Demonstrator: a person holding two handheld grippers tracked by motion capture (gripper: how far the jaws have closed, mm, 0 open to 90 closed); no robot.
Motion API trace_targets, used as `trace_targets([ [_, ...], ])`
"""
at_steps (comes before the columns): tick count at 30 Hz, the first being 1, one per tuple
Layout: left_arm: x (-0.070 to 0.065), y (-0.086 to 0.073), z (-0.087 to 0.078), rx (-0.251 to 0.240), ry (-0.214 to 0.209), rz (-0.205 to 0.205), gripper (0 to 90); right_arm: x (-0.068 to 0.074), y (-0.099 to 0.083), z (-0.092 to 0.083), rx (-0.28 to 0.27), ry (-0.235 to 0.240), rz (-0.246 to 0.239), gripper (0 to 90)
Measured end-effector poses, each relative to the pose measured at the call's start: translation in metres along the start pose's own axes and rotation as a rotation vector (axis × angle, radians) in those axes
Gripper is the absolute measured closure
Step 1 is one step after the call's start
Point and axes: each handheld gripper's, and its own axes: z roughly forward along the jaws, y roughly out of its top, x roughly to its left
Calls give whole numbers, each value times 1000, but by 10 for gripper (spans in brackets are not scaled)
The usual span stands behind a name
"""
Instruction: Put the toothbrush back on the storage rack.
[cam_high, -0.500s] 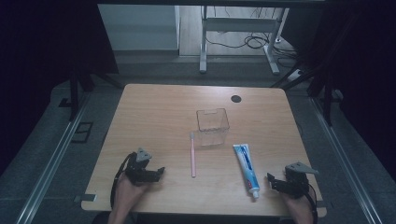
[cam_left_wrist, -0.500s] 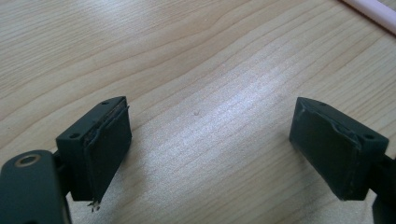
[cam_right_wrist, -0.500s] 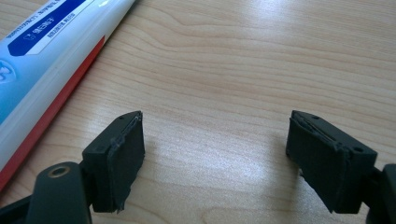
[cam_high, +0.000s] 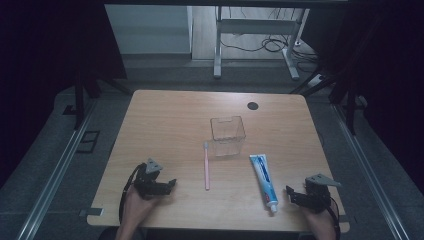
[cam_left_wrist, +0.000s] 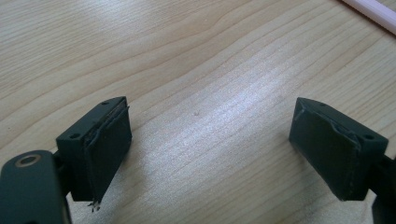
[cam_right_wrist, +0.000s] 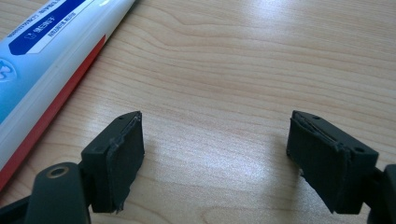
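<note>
A clear plastic box (cam_high: 227, 135) stands near the middle of the wooden table (cam_high: 175, 125). A pink toothbrush (cam_high: 206, 165) lies in front of it to the left, its tip also at the top right of the left gripper view (cam_left_wrist: 373, 11). A blue and white toothpaste tube (cam_high: 264, 180) lies to the right, and its side shows in the right gripper view (cam_right_wrist: 42, 51). My left gripper (cam_high: 167, 186) rests near the front left, open over bare wood (cam_left_wrist: 210, 144). My right gripper (cam_high: 292, 195) sits at the front right beside the tube's cap, open and empty (cam_right_wrist: 215, 154).
A small dark round spot (cam_high: 253, 105) marks the table's far right part. Metal rails run along the floor on both sides. A desk frame with cables (cam_high: 260, 40) stands beyond the table.
</note>
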Motion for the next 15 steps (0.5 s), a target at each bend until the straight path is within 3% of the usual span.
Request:
trace_targets([
  [15, 0, 1, -1, 4, 4, -11, 145, 0, -1, -1, 2, 7, -5, 178],
])
